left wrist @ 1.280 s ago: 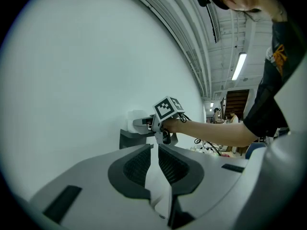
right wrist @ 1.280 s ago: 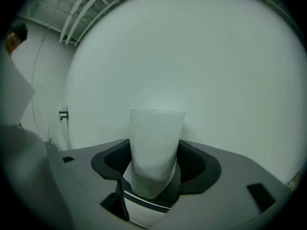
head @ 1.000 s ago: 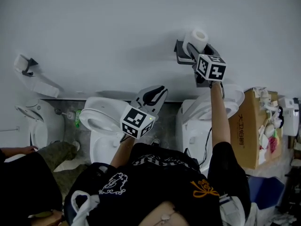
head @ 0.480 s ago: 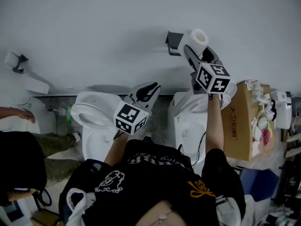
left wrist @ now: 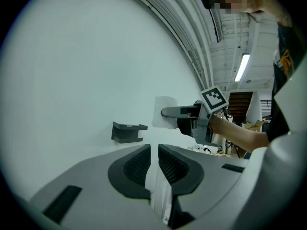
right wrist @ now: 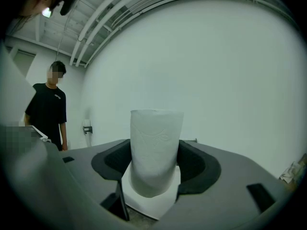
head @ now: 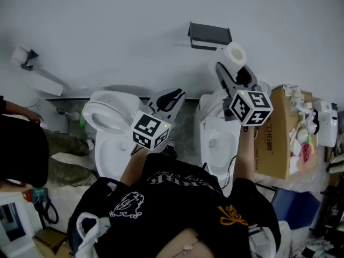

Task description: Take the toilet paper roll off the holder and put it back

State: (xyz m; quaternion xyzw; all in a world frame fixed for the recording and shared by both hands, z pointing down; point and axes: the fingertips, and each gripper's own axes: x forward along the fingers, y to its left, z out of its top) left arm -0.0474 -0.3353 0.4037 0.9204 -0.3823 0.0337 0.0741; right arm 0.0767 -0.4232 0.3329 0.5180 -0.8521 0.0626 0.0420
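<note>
Holding toilet paper roll (head: 235, 53) clamped in right gripper (right wrist: 156, 152), clear of holder (head: 209, 35) near its tips, left gripper (left wrist: 153, 153) closed and empty: risk of crushing soft roll or missing holder on return.

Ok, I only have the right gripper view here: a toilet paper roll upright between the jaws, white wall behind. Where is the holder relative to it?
Observer: In the head view the dark holder sits bare on the wall. The toilet paper roll, clamped in the right gripper, is below it and to its right, apart from it.
Operator: And the other gripper?
Observer: The left gripper is lower, pointing at the wall, its jaws nearly together on a thin white strip. I cannot tell what the strip is.
Operator: What is under the holder?
Observer: A white toilet, with a cardboard box beside it.
</note>
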